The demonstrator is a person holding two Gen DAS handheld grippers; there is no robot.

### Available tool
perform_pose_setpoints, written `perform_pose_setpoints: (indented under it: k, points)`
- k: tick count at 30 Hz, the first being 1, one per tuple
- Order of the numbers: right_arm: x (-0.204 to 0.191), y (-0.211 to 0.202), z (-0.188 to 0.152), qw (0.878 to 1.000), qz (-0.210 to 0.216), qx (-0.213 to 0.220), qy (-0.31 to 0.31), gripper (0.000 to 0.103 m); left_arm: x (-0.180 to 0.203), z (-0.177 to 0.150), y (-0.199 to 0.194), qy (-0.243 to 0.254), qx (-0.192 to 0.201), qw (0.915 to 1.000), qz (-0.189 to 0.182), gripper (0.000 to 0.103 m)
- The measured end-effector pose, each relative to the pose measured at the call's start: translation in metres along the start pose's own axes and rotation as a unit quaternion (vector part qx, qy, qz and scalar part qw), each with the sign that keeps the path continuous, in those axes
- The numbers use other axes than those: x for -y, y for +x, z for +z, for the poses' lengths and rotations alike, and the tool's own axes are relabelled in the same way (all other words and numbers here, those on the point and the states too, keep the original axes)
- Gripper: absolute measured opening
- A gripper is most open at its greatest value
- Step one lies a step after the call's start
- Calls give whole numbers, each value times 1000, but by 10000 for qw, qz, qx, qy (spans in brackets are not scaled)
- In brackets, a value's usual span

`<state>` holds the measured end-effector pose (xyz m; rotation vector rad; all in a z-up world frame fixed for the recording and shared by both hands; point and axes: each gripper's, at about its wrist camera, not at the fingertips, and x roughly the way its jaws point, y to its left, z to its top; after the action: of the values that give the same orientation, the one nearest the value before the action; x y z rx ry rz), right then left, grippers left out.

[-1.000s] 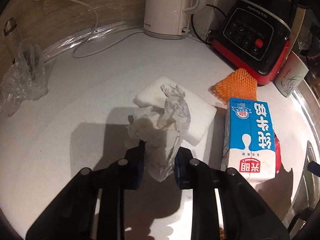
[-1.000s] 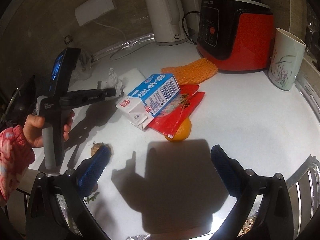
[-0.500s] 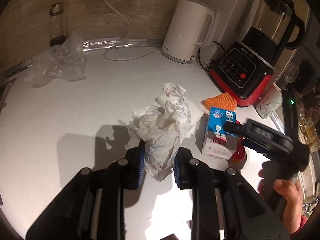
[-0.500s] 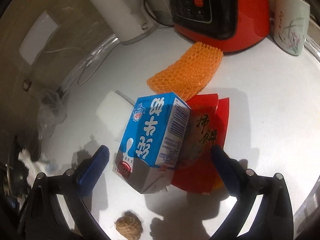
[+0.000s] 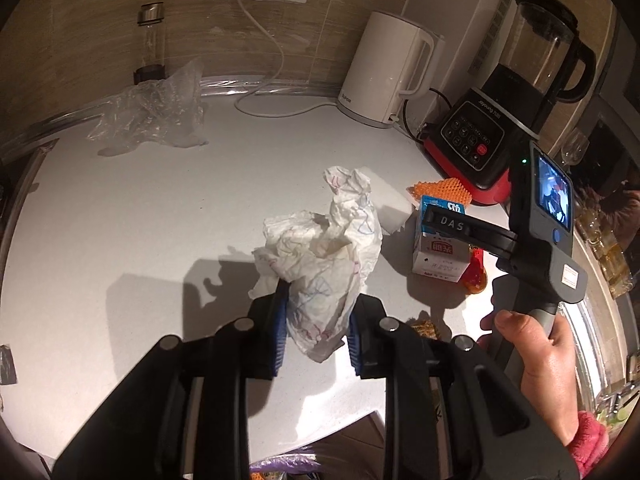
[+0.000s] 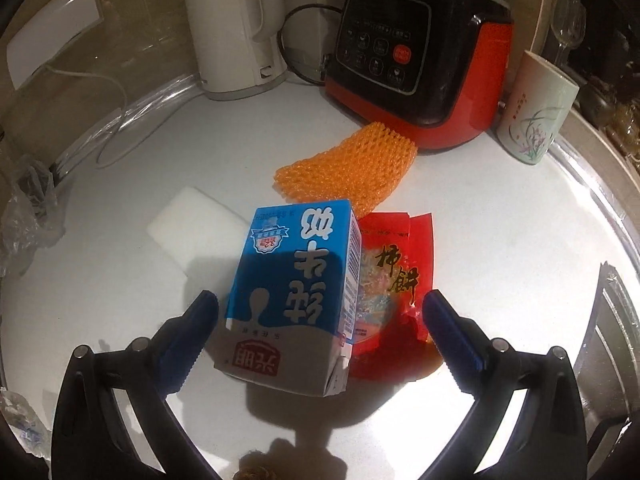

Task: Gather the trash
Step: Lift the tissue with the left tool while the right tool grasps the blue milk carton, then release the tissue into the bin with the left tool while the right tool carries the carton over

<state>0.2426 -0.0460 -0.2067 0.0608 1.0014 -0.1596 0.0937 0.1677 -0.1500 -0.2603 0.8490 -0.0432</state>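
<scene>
Left tongs: your left gripper (image 5: 316, 334) is clamped on a crumpled paper tissue (image 5: 324, 260), both blue pads pressing its lower part, the wad lifted clear of the white countertop (image 5: 120, 220).
Right tongs: your right gripper (image 6: 320, 320) stands with its jaws wide apart, one on each side of the blue-and-white milk carton (image 6: 296, 292); neither pad touches the carton.
Right hand: in the left wrist view, your right hand (image 5: 536, 356) grips the grey handle of that gripper, a pink sleeve (image 5: 588, 444) at the wrist.
Milk carton: it lies on the countertop, its folded top end toward you, resting partly over a red snack wrapper (image 6: 396, 276).
Wrapper: it lies flat just right of the carton, with something orange showing at its near edge; you cannot tell what.
Foam net: an orange foam fruit net (image 6: 348, 168) lies just behind the carton and wrapper, near the blender base.
White block: a flat white foam piece (image 6: 196, 224) lies left of the carton.
Back of counter: a white electric kettle (image 5: 388, 68), a red-and-black blender (image 5: 500, 120) and a painted ceramic cup (image 6: 536, 112) stand along the wall.
Far left: a crumpled clear plastic bag (image 5: 156, 112) lies by a glass bottle (image 5: 150, 44).
</scene>
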Motion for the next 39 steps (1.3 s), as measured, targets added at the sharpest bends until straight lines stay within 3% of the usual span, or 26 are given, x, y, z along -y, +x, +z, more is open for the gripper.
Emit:
perform_pose_setpoints:
  k: [4,6,8,9,10,11,16,22,30,39]
  points:
    - [-17,21,1,9991,-317,-167,-239,101,-5,-3,-5,-85,-7,10000,47,24]
    - [-21,33,1,9985,-327,-293,-321,101,-6,-4,-7,-88,-15,9999,64,24]
    - [-19,35,0,9990,-189,-156,-376,99,-5,-5,-10,-31,7,9999,110,24]
    - [-16,32,0,9992,-82,-97,-372,94,-5,-6,-13,-2,20,9999,113,24]
    - [-12,30,1,9994,75,-89,-321,79,-4,-7,-15,15,24,10000,94,24]
    - [-8,28,3,9995,173,-80,-251,75,-3,-7,-17,29,21,10000,63,24]
    - [0,4,4,9987,348,152,-348,73,6,-10,-26,121,75,9999,-63,24]
    - [21,-56,-12,9958,627,594,-312,73,28,-18,-47,413,204,9989,-124,24]
    - [53,-140,-84,9924,787,856,-395,73,48,-55,-83,843,139,9952,-473,24]
    - [75,-212,-201,9921,900,764,-418,73,40,-148,-112,1380,-364,9870,-735,24]
